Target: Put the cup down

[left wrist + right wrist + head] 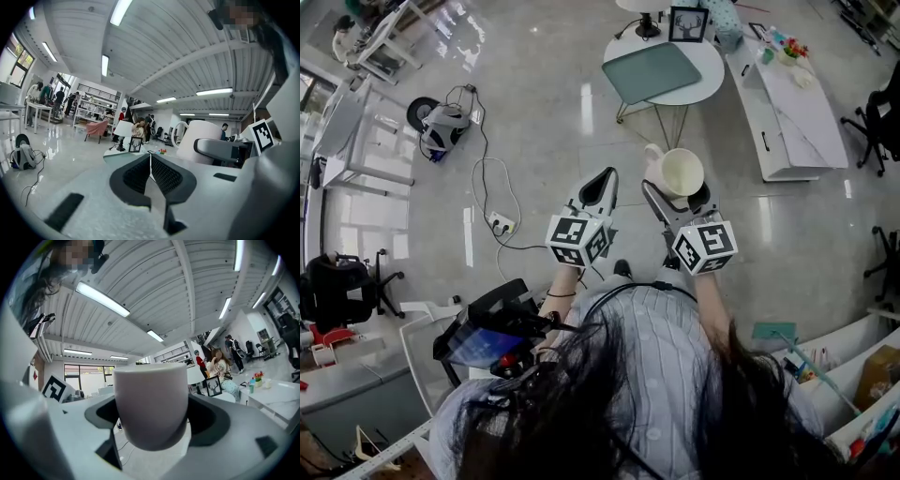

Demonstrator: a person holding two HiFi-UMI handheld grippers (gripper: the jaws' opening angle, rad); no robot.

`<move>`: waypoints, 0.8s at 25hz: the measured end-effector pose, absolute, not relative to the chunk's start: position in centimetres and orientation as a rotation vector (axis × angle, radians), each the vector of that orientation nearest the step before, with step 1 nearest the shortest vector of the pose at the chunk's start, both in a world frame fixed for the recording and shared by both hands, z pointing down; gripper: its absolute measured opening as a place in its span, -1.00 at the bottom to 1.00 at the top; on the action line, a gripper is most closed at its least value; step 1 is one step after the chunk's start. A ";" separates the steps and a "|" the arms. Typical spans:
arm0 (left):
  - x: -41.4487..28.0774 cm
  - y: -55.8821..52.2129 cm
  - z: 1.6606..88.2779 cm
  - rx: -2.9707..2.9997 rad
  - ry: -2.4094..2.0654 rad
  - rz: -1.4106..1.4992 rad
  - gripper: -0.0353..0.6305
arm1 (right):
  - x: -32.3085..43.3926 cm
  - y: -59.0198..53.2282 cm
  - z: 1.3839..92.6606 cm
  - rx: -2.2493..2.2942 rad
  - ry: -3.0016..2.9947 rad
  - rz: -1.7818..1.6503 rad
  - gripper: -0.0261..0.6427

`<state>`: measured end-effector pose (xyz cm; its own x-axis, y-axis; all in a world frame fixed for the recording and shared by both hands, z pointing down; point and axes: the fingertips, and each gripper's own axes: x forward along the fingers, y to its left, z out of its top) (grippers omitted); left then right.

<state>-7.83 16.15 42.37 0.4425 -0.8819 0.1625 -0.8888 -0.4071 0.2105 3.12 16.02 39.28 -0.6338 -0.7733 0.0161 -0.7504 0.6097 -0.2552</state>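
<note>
A white cup (680, 173) with a handle on its left is held upright in the air between the jaws of my right gripper (677, 194), well above the floor. From the right gripper view the cup (151, 404) fills the gap, with a pad pressed on either side of it. My left gripper (598, 187) hovers just left of it at the same height, jaws closed together and empty. The left gripper view shows its pads (161, 174) meeting at the tip and the cup (199, 138) off to the right.
A round white table (705, 58) ahead carries a green tray (652, 70), a framed picture (687, 23) and a lamp base. A long white bench (797, 112) stands to the right. Cables and a power strip (499, 223) lie on the glossy floor at left.
</note>
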 end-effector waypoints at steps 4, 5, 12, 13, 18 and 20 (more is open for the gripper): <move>-7.8 16.4 42.3 2.450 -1.522 0.043 -0.84 | 2.8 16.2 39.0 -1.284 2.728 -0.356 0.36; -7.8 16.5 42.2 2.455 -1.520 0.046 -0.84 | 2.7 16.2 39.0 -1.285 2.727 -0.355 0.36; -8.7 17.0 42.2 2.486 -1.490 0.057 -0.84 | 1.3 16.9 38.8 -1.290 2.713 -0.338 0.36; -9.0 17.1 42.2 2.492 -1.486 0.059 -0.84 | 1.0 17.1 38.8 -1.295 2.709 -0.335 0.36; -10.8 17.5 42.2 2.506 -1.481 0.066 -0.84 | -0.1 17.3 38.3 -1.315 2.685 -0.309 0.36; -11.4 17.6 42.2 2.505 -1.479 0.067 -0.84 | -0.4 17.3 38.3 -1.327 2.683 -0.303 0.36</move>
<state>-11.42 17.55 42.23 0.4891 -0.8581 0.1561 -0.8688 -0.4634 0.1747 -0.37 17.29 38.28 -0.6040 -0.7965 -0.0295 -0.7698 0.5925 -0.2374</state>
